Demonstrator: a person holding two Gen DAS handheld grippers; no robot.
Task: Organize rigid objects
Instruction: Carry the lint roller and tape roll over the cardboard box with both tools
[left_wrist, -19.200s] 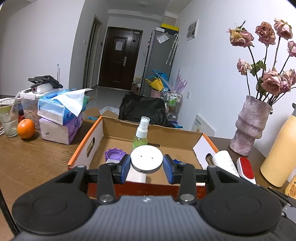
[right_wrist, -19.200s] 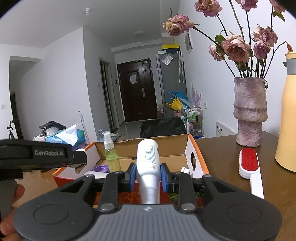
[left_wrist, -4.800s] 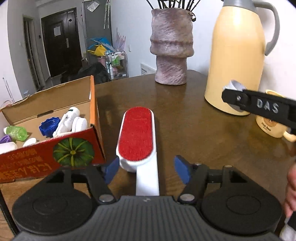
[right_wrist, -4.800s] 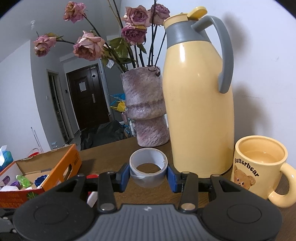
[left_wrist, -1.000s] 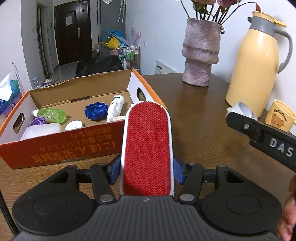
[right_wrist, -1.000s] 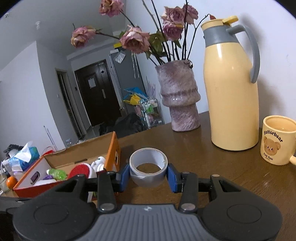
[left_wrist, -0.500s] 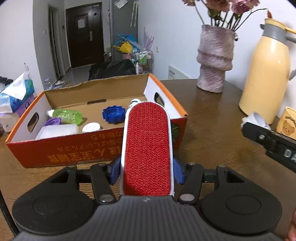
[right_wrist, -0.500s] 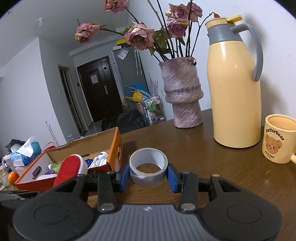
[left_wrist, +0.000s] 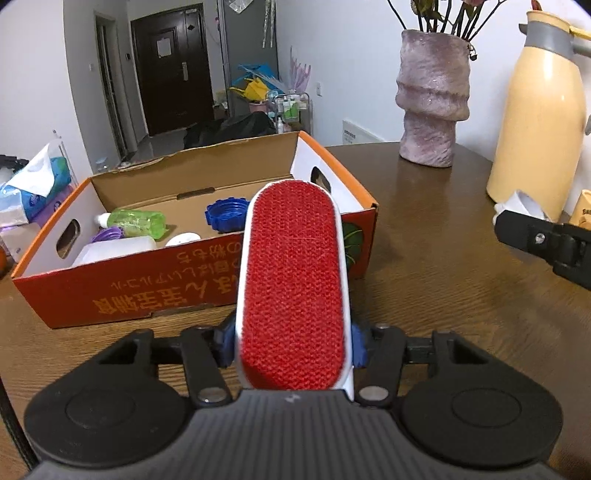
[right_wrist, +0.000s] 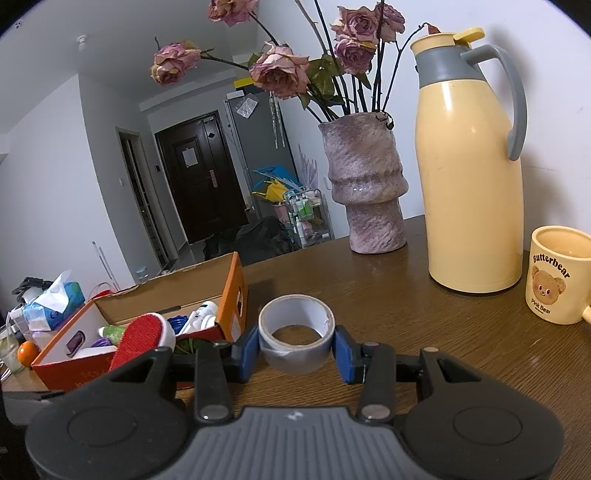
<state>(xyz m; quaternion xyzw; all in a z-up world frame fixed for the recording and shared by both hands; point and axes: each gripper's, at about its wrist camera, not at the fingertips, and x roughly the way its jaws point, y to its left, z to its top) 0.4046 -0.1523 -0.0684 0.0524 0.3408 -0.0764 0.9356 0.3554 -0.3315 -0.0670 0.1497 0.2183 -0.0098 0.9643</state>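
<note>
Now left tongs (left_wrist: 293, 345) pitched downward, clamped on red lint brush (left_wrist: 293, 280) over cardboard box (left_wrist: 155, 284) front edge, right tongs (right_wrist: 295, 350) nearly level above bench (right_wrist: 461, 354), gripping tape roll (right_wrist: 295, 334).

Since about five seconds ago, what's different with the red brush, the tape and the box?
The left gripper, open around the lint brush on the table then, has closed on it, lifted it and carried it to the cardboard box, its tip now over the near wall. The right gripper held the tape roll throughout, moving toward the box. The box contents look unchanged.
</note>
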